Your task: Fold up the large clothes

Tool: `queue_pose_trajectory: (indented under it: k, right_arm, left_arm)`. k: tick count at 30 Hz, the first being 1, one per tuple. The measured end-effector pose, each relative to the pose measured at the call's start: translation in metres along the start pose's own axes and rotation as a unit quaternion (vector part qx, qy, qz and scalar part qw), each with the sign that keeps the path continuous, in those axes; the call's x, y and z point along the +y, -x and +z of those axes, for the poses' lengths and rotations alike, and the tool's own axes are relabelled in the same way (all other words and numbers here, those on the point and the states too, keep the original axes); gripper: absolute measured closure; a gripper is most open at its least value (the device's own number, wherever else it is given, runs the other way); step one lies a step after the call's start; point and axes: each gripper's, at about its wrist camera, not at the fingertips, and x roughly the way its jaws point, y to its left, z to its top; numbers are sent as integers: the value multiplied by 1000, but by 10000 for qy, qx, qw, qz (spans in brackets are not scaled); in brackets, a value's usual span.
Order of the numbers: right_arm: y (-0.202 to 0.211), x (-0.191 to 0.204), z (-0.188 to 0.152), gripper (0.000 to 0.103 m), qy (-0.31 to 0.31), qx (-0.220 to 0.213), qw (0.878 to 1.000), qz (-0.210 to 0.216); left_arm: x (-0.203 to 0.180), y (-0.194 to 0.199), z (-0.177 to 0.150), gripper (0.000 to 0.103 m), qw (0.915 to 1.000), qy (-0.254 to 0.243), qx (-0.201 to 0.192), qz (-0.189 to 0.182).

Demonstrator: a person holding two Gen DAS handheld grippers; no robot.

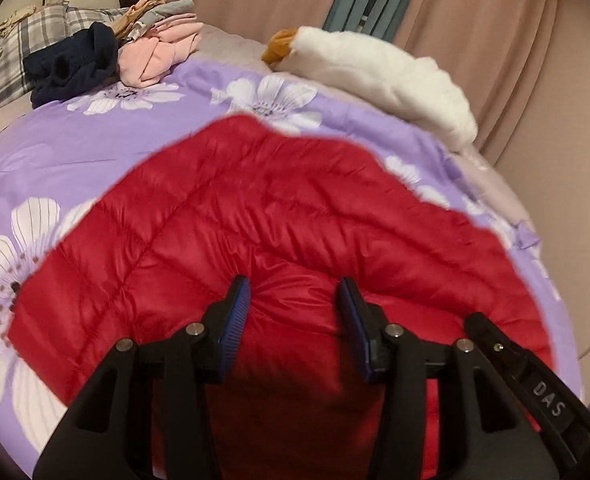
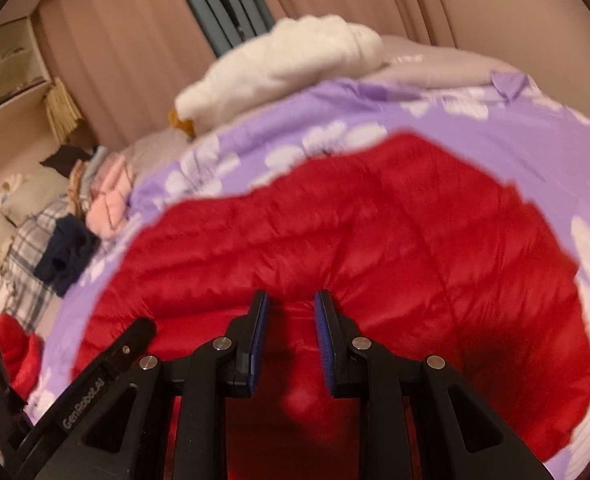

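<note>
The red quilted down jacket lies spread on the purple floral bedspread. The left gripper stands released, its jaws apart with puffed fabric bulging between them. The right gripper pinches a fold of the jacket.

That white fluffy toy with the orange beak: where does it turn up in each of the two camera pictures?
Left wrist view: the white plush toy lies upper right, beak pointing left.
Right wrist view: the white plush toy lies top centre, beak at lower left.
Shared landmark: the red puffer jacket on the purple floral quilt.
</note>
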Motion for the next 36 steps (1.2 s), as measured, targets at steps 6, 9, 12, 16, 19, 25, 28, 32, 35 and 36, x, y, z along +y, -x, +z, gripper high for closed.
queue_pose_trajectory:
  k: [6,9,12,16,19,25,28,32,35,36]
  right_arm:
    - [-30,9,-10,81,308,125,9986,-400]
    - [-34,-2,-7,81,10,177,9997,-151]
    - [-36,-3,-6,82,138,190,9996,-135]
    - [-37,-1,-7,82,209,121,9995,-222]
    - [-35,-5,-8,82,150,114,9997,-147]
    - [-36,-6,-9,82,187,82,9996,-169]
    - [-36,-6,-10,82,191,64,9997,-166]
    - [-36,-4,-11,82,243,40,9994,-225]
    - [-36,-3,-11,82,257,28,9994,-240]
    - [-36,-3,-11,82,272,18,9993,-252]
  left_arm:
    - [-12,-17,-8,55,9980,-514,-37,377]
    - [-1,-26,-3,55,9992,-366,126,39]
    - [0,-30,0,55,9991,-394,148,-16]
    - [-4,-31,-2,55,9990,-438,86,82]
    - [-4,-31,-2,55,9990,-428,71,65]
    - [-3,-32,-2,54,9989,-459,17,77]
    - [-3,-31,-3,53,9987,-501,-31,84]
    - [-5,-32,-3,52,9984,-553,-63,129]
    - [-5,-32,-4,52,9982,-577,-84,142]
    - [-5,-33,-4,52,9981,-585,-89,149]
